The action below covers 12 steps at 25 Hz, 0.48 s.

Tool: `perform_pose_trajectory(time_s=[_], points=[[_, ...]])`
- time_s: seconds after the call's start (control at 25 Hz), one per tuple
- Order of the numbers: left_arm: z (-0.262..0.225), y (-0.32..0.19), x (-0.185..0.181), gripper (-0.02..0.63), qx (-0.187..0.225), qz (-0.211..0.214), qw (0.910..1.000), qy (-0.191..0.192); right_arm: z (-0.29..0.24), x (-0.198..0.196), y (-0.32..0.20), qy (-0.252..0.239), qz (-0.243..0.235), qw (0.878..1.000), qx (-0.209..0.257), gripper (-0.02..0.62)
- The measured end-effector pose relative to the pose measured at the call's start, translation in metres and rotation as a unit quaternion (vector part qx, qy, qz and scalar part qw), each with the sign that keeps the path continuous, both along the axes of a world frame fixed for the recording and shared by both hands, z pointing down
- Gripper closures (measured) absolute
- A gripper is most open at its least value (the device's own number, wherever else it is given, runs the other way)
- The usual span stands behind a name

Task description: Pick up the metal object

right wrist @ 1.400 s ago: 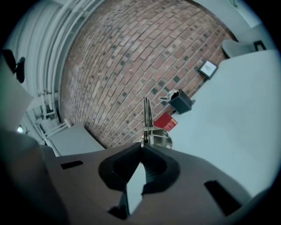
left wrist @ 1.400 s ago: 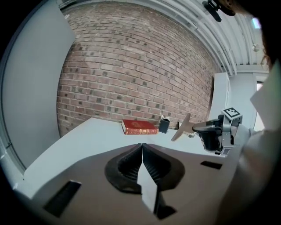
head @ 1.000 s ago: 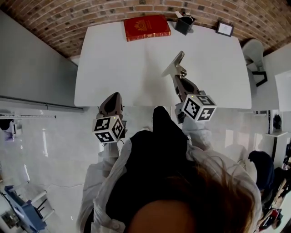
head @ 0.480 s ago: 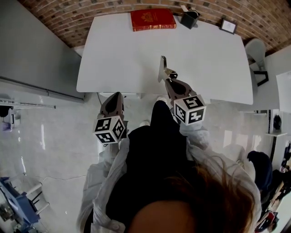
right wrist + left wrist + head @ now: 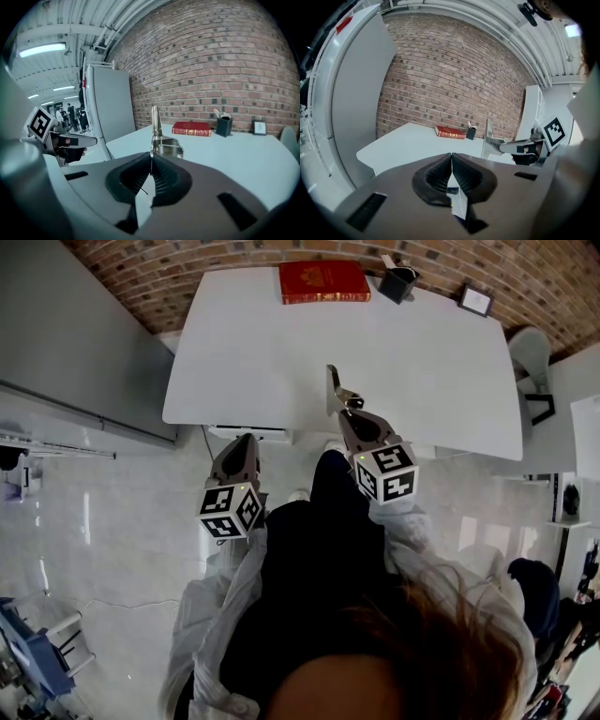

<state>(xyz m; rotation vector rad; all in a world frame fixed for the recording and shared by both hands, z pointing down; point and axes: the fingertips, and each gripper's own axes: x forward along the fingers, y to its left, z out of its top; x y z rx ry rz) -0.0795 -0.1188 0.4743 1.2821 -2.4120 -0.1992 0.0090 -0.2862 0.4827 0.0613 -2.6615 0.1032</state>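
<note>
The metal object (image 5: 335, 392) is a shiny hinged bracket with a spring; it stands upright above the white table's (image 5: 272, 343) near edge. My right gripper (image 5: 345, 409) is shut on its lower edge and holds it off the table. In the right gripper view the metal object (image 5: 157, 136) rises straight out of the closed jaws. My left gripper (image 5: 246, 437) hangs below the table's near edge, over the floor, shut with nothing between its pads. From the left gripper view the metal object (image 5: 488, 139) and the right gripper (image 5: 502, 146) show at the right.
A red book (image 5: 323, 281), a dark pen cup (image 5: 397, 282) and a small picture frame (image 5: 475, 300) stand along the table's far edge by the brick wall. A white chair (image 5: 531, 352) is at the right. A grey partition (image 5: 66, 343) runs along the left.
The right gripper has drawn the metal object back toward the near table edge and turned it more upright. The left gripper has hardly moved.
</note>
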Motion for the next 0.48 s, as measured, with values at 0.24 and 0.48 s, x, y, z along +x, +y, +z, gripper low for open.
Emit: perform_pose_trajectory(time_s=[0.24, 0.48], points=[[-0.006, -0.001, -0.005, 0.589, 0.004, 0.002, 1.0000, -0.007, -0.005, -0.005, 0.003, -0.004, -0.005, 1.000, 0.003, 0.581], [-0.009, -0.004, -0.008, 0.589, 0.008, 0.001, 0.9999, -0.010, -0.012, -0.007, -0.001, -0.008, -0.007, 1.000, 0.009, 0.581]])
